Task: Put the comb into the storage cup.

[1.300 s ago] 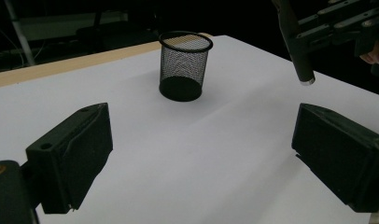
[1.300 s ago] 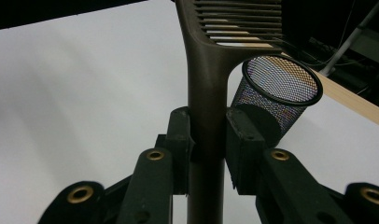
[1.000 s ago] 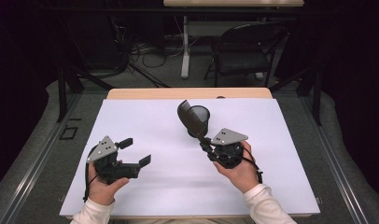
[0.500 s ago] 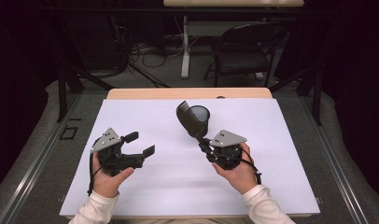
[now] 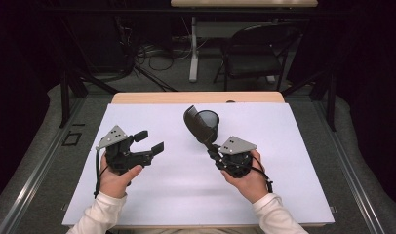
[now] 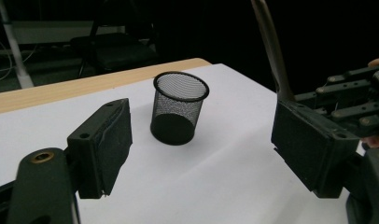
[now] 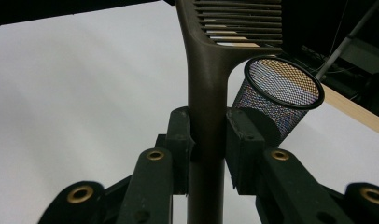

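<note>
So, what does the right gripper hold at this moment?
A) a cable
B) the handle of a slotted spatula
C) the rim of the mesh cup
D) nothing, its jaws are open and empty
B: in the right gripper view the right gripper has its jaws pressed on both sides of the handle of the slotted spatula, while the mesh cup stands apart on the table behind it.

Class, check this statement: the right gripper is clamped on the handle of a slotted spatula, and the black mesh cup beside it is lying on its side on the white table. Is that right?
Not quite. The mesh cup stands upright, open end up, as the left gripper view shows. The rest holds: the right gripper is clamped on the slotted spatula handle, and the cup is on the white table.
</note>
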### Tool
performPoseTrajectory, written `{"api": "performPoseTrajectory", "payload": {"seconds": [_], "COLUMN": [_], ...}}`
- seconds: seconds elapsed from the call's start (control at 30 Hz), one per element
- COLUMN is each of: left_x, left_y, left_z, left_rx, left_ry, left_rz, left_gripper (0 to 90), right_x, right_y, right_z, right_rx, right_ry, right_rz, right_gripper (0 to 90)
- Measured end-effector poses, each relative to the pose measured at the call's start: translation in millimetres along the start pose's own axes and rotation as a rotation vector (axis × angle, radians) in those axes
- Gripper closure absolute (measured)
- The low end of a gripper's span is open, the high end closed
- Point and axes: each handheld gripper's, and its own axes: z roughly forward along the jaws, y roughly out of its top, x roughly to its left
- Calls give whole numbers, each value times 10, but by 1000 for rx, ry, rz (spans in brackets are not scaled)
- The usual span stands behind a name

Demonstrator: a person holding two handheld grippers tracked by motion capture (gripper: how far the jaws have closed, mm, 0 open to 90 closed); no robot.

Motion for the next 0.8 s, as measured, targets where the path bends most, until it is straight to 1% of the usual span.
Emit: {"api": "performPoseTrajectory", "payload": {"seconds": [0.07,0.13,0.17,0.43,0.57,0.7,0.8], "left_x": [2,11,11,-9,-14,-10,-12], "left_y": [17,32,39,82,103,114,122], "left_z": [10,29,35,84,110,140,162], "left_rx": [7,10,13,2,8,14,11], "left_ry": [5,-7,-4,-19,-24,-43,-53], "left_rz": [-1,-10,-12,-35,-61,-99,-116], "left_gripper": [218,223,231,281,284,298,321], "right_x": [2,7,9,18,19,23,24], "right_y": [-2,-3,-4,-2,-2,-3,-2], "right_z": [3,7,9,9,8,8,8], "right_rx": [-1,2,2,-5,-6,-7,-7], "right_ry": [0,-1,0,-3,-4,-5,-4], "right_rz": [-1,-1,-2,-7,-9,-6,-7], "right_gripper": [731,731,731,731,731,731,731]}}
